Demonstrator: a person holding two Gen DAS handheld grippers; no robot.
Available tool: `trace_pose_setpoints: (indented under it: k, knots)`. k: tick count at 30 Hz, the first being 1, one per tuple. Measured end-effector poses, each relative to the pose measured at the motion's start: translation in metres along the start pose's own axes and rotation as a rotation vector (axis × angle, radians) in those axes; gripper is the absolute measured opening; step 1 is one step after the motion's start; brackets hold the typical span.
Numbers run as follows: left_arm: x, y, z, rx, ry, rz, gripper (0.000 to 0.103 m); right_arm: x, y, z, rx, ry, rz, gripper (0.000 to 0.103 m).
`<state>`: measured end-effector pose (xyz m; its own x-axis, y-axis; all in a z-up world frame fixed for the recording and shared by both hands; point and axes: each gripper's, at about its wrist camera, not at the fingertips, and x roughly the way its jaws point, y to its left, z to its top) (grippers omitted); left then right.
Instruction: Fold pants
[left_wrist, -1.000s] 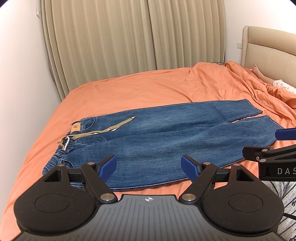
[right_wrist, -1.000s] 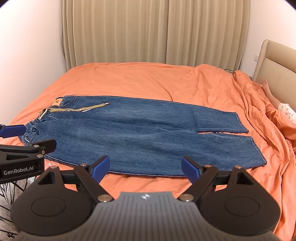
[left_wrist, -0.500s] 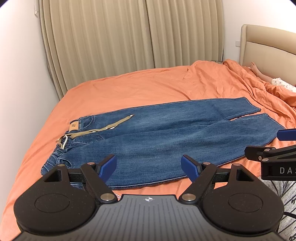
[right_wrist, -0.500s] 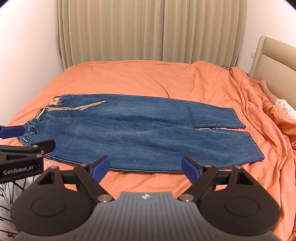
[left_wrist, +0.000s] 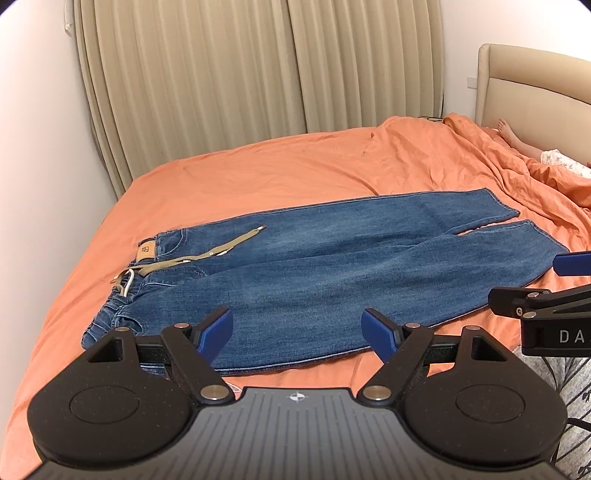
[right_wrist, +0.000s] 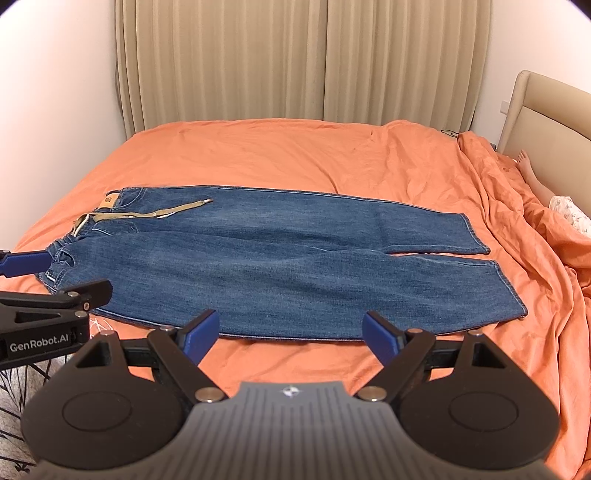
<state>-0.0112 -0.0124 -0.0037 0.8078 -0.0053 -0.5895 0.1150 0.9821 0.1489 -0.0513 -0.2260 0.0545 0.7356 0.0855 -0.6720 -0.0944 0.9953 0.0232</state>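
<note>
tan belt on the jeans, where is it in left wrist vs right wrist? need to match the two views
Left wrist: tan belt sits left of centre, at the waistband of the jeans, its end trailing up and right.
Right wrist: belt sits upper left, at the same waistband, its end pointing right.
Shared landmark: the tan leather patch at the waistband's far corner.

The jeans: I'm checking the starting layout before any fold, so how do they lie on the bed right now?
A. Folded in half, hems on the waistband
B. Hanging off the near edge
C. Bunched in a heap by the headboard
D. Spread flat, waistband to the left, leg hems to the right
D: the jeans lie flat on the orange bedsheet, with the belted waistband to the left and both leg hems to the right.
</note>
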Motion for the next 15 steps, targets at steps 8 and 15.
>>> trace_pose_setpoints:
  k: [8, 15]
  knots:
    - [-0.0005, -0.0004, -0.0007, 0.005, 0.004, -0.003, 0.092, -0.0001, -0.0018, -0.0017, 0.003, 0.002, 0.003, 0.081]
    - [-0.0007, -0.0008, -0.0006, 0.011, 0.007, -0.002, 0.092, -0.0002, -0.0031, -0.0031, 0.004, 0.004, 0.005, 0.081]
